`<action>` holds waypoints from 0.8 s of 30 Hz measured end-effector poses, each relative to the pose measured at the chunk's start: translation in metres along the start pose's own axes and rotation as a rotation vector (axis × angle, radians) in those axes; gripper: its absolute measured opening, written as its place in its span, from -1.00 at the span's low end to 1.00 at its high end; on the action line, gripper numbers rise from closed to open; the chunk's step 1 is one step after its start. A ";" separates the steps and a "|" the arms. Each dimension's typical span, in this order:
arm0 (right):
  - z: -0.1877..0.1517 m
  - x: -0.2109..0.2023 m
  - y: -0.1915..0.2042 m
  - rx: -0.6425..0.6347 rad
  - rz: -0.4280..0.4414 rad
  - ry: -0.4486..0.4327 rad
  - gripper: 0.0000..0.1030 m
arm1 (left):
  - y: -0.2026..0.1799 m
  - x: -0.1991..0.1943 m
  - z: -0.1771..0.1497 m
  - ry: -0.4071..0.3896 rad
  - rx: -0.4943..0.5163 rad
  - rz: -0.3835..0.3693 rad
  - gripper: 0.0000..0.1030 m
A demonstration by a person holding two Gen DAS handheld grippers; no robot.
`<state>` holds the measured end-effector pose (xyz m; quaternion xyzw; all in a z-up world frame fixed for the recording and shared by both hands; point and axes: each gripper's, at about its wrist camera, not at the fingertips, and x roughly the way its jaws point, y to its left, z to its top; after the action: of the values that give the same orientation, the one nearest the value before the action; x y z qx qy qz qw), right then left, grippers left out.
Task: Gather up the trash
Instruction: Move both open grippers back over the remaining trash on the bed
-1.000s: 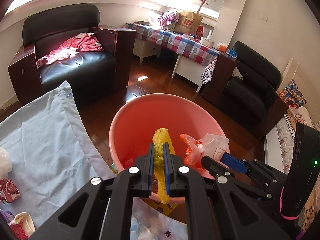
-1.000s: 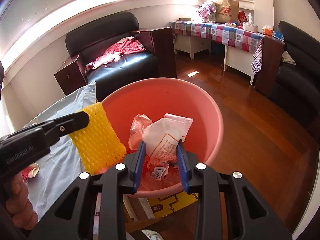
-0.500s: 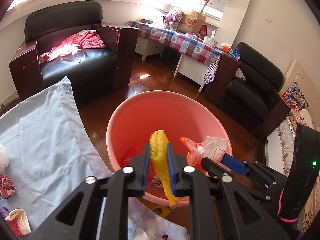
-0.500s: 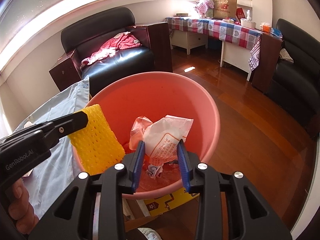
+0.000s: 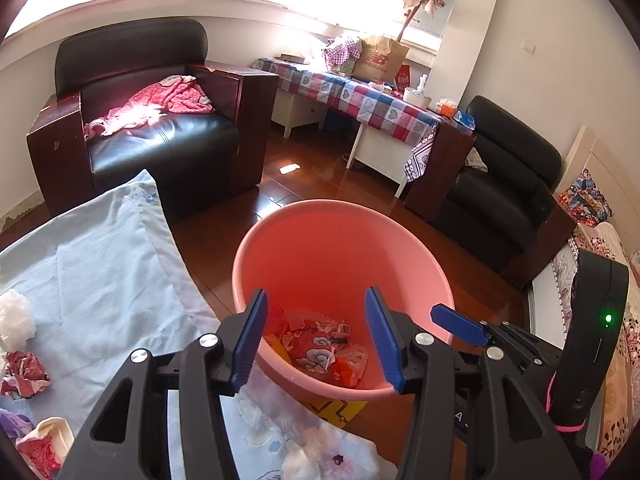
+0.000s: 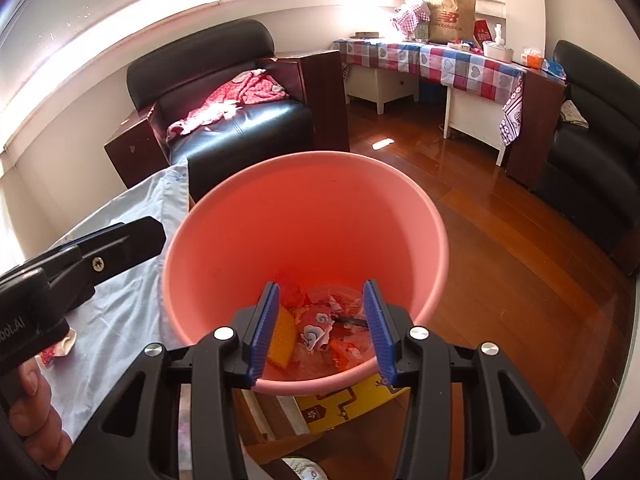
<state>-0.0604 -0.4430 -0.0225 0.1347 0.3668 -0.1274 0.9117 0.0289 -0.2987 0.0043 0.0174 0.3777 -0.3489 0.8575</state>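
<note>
Both drops done by the look of it. Left gripper (image 5: 316, 336) wide apart over the pink bucket (image 5: 340, 248), jaws just been opening, nothing between them. Right gripper (image 6: 322, 328) also apart after opening up, empty too, hanging over the same rim.

Down in the bottom: yellow mesh sponge (image 6: 282, 338), crinkly snack wrappers (image 5: 316, 350), some clear plastic.

Still waiting on the blue cloth (image 5: 100, 264): white crumpled tissue (image 5: 14, 316), red-and-white wrapper ball (image 5: 24, 372), another scrap (image 5: 44, 444) near the lower edge.

All featherweight, soft, squashes flat under the pads, nothing breakable. Wrapper film probably a bit slick, so best pinched across the fattest part of the wad, not a loose corner. Tissue likely tears if grabbed by an edge. Easy to snag the cloth along with it, so pinch high on the wad.
</note>
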 end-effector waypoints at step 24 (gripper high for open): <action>-0.018 -0.037 0.108 -0.159 0.162 -0.034 -0.14 | 0.100 -0.110 -0.047 -0.076 -0.059 0.155 0.03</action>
<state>-0.0616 -0.3317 0.0075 0.0888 0.3482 -0.0261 0.9329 0.0087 -0.1448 0.0200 0.0080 0.3528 -0.2706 0.8957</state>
